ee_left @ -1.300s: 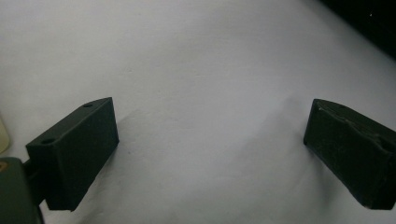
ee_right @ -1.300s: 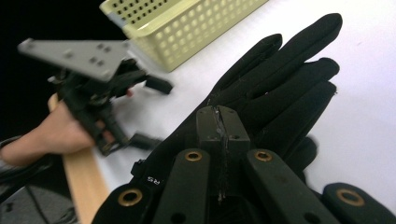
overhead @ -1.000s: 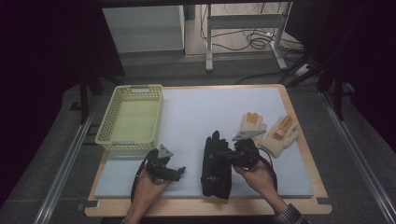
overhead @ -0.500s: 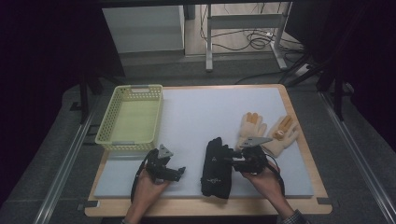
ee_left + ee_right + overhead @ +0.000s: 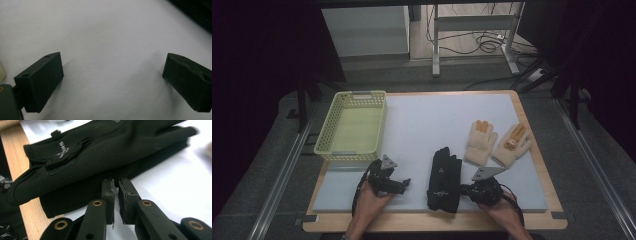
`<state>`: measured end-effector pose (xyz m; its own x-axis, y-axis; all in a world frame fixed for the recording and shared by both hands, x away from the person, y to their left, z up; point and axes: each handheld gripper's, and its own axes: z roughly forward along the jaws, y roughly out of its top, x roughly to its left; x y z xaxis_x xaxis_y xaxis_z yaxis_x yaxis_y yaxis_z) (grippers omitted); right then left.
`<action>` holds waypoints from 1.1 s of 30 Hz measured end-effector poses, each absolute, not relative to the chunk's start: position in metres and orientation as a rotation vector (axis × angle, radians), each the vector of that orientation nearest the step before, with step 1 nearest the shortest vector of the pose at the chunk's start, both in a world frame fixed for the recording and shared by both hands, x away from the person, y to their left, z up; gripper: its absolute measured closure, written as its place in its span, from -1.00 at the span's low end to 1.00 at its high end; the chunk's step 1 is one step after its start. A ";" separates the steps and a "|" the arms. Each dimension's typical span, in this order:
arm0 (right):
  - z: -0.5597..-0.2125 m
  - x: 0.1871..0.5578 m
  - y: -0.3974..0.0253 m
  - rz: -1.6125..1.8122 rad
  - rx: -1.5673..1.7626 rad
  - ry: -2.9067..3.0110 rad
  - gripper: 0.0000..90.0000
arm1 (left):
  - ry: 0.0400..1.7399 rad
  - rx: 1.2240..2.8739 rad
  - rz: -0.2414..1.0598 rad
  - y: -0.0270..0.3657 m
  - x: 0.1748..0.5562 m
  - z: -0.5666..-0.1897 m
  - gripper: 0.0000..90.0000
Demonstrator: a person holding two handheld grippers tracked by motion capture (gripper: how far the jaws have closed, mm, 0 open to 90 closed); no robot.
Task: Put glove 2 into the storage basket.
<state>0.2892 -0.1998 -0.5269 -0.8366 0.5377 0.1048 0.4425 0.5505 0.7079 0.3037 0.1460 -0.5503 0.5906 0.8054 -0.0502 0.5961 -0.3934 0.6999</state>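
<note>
Two black gloves (image 5: 444, 180) lie stacked near the front of the white mat (image 5: 437, 120); in the right gripper view the black gloves (image 5: 100, 152) spread across the top, one over the other. My right gripper (image 5: 468, 190) sits just right of them, shut, its tips (image 5: 116, 181) at the lower glove's edge with nothing visible between the jaws. To the left of the gloves my left gripper (image 5: 403, 184) rests on the mat, open, and the left gripper (image 5: 112, 80) has only bare mat between its jaws.
A yellow-green basket (image 5: 352, 127) stands at the mat's left side. Two cream gloves (image 5: 480, 142) (image 5: 512, 145) lie palm-up at the right. The table's wooden rim (image 5: 432, 222) runs along the front. A dark glove edge (image 5: 197, 12) crosses the left gripper view's top right corner.
My right gripper has drawn back toward the front edge, away from the cream gloves, and the black gloves have slid slightly nearer. The left gripper has stayed put.
</note>
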 end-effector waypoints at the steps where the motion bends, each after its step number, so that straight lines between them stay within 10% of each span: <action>1: -0.529 0.289 -0.197 1.161 0.838 2.657 0.80 | 1.105 2.130 0.390 0.146 0.304 -0.550 -0.92; 33: -0.531 0.323 -0.119 1.134 0.786 2.616 0.43 | 1.164 2.115 0.413 0.183 0.304 -0.553 -0.98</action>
<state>0.3228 -0.1194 -0.5315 -0.8432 0.5361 0.0405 0.3961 0.5685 0.7211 0.3040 0.1830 -0.5527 0.5502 0.8338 -0.0456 0.6186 -0.3703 0.6929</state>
